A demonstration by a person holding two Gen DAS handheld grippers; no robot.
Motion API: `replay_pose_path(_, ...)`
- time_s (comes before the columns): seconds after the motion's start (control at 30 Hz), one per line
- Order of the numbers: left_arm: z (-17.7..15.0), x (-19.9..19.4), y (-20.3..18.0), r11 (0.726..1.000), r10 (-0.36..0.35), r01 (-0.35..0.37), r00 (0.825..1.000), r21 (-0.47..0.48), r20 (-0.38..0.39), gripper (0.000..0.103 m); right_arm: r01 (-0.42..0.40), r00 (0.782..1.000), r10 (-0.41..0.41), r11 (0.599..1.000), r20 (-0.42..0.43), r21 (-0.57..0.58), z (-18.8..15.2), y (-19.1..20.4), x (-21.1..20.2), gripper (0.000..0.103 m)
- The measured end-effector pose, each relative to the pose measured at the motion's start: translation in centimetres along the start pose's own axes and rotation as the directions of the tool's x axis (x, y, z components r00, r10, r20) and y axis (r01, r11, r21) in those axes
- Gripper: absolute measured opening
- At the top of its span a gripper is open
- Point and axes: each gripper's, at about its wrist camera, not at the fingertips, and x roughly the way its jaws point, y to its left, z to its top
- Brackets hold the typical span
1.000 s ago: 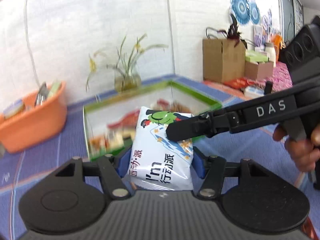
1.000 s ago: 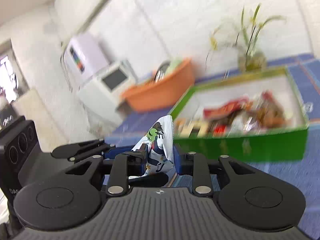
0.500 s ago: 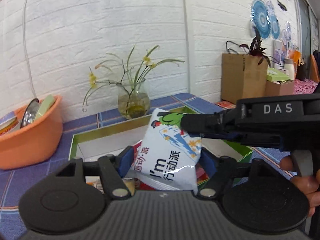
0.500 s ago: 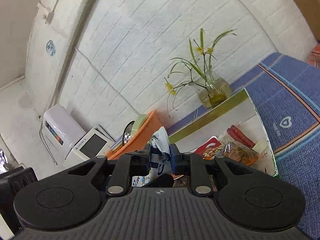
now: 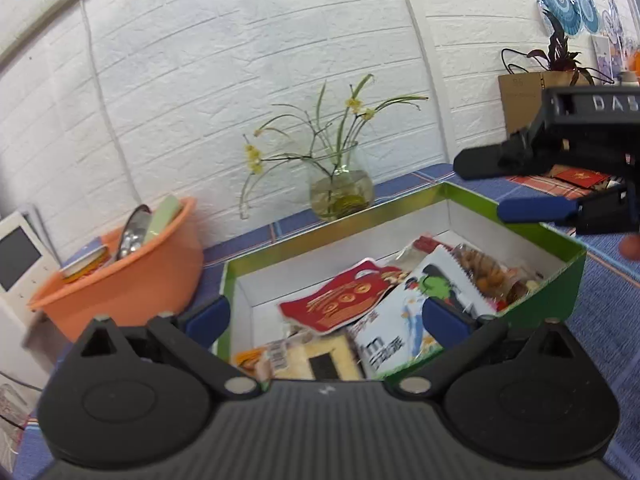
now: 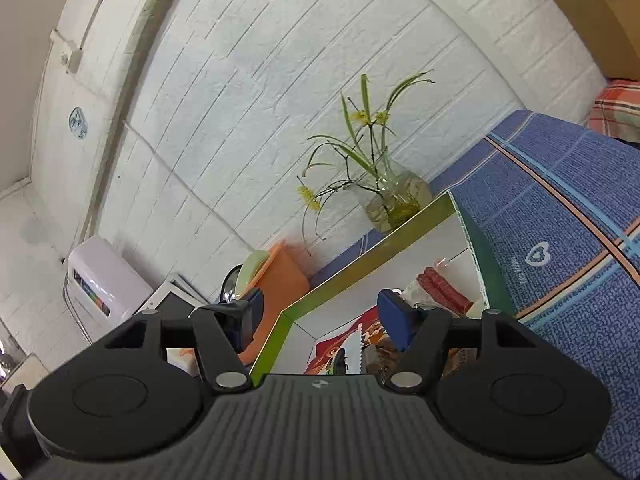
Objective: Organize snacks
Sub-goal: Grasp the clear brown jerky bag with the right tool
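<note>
White snack packet (image 5: 404, 320) lies inside the green box (image 5: 536, 240), at its near right corner, leaning on the near wall with its serrated top edge up; touching the red packet (image 5: 340, 300) on its left

Left hand-held gripper (image 5: 326, 316): jaws wide, nothing between them, poised at the box's near wall. Right hand-held gripper (image 6: 320, 312): also wide and empty, above the box's right side

Step in hand, as I judge it: release and clear out. To do it well, lift both straight up from the box before swinging away, so a finger doesn't snag the packet's raised edge or drag the box wall

Count inside the box: one white packet, one red packet, one clear bag of brown snacks (image 5: 484, 272), one pack of sausages (image 6: 444, 292), one pale flat pack (image 5: 308, 360) at the near wall; others may be hidden beneath

Around the box on the blue-clothed table (image 5: 616, 320): one orange basin (image 5: 132, 276) to its left, one glass vase (image 5: 342, 196) of flowers behind it
</note>
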Motion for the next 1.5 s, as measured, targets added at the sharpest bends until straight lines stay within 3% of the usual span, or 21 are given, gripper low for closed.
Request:
replay_pose_path(0.13,-1.4,-2.6,0.4,1.0,0.015,-0.015,1.0,0.002,0.0,0.102,-0.011,0.999,0.009,0.999,-0.041,-0.053,0.2,1.3,-0.4,0.103)
replay_pose_path(0.27,-3.4,-5.8,0.6,1.0,-0.01,0.009,1.0,-0.024,-0.02,0.102,0.086,0.986,-0.108,0.982,-0.125,-0.17,-0.5,4.5,-2.1,0.103)
replay_pose_path(0.4,-6.2,-9.2,0.3,0.996,-0.063,0.059,0.996,-0.061,-0.063,0.102,0.037,0.979,-0.088,0.964,-0.182,-0.263,-2.4,7.3,-6.5,0.103)
replay_pose_path(0.57,-10.2,-14.8,-0.8,0.98,-0.162,0.153,0.985,-0.13,-0.055,0.102,-0.041,0.968,-0.013,0.977,-0.252,-0.208,-5.6,7.6,-14.1,0.103)
replay_pose_path(0.63,-11.5,-16.9,-1.4,0.965,-0.221,0.209,0.973,-0.156,-0.064,0.102,-0.029,0.963,-0.022,0.982,-0.267,-0.187,-7.3,7.1,-16.6,0.103)
replay_pose_path(0.73,-13.1,-19.5,-2.5,0.944,-0.293,0.275,0.953,-0.182,-0.079,0.102,0.069,0.957,-0.104,0.989,-0.271,-0.132,-9.5,5.7,-18.9,0.103)
replay_pose_path(0.97,-15.0,-23.2,-4.8,0.886,-0.448,0.426,0.888,-0.181,-0.102,0.102,0.226,0.925,-0.207,0.974,-0.319,0.023,-12.6,2.1,-20.7,0.103)
replay_pose_path(1.1,-15.4,-23.4,-6.5,0.851,-0.519,0.498,0.845,-0.164,-0.128,0.102,0.208,0.93,-0.203,0.978,-0.306,-0.015,-13.5,3.0,-21.4,0.103)
replay_pose_path(1.2,-15.8,-22.4,-7.8,0.802,-0.597,0.573,0.785,-0.171,-0.166,0.102,0.151,0.931,-0.14,0.988,-0.338,0.007,-14.0,3.1,-21.1,0.103)
replay_pose_path(1.33,-16.3,-21.9,-8.7,0.797,-0.604,0.594,0.791,-0.112,-0.102,0.1,0.084,0.925,-0.082,0.996,-0.37,-0.01,-14.5,3.3,-20.1,0.103)
replay_pose_path(1.37,-16.4,-21.8,-8.7,0.797,-0.603,0.594,0.792,-0.107,-0.093,0.098,0.087,0.923,-0.084,0.996,-0.376,-0.009,-14.6,3.2,-19.9,0.095)
replay_pose_path(1.4,-16.4,-21.9,-8.6,0.801,-0.598,0.59,0.797,-0.102,-0.087,0.095,0.097,0.922,-0.092,0.995,-0.376,-0.005,-14.7,3.0,-19.7,0.063)
replay_pose_path(1.43,-16.4,-22.0,-8.4,0.805,-0.592,0.584,0.801,-0.101,-0.084,0.08,0.115,0.916,-0.104,0.993,-0.388,0.007,-14.8,2.5,-19.3,0.027)
replay_pose_path(1.5,-16.3,-22.0,-7.5,0.796,-0.602,0.587,0.794,-0.151,-0.083,0.064,0.099,0.908,-0.065,0.993,-0.414,0.06,-15.0,1.5,-19.0,0.02)
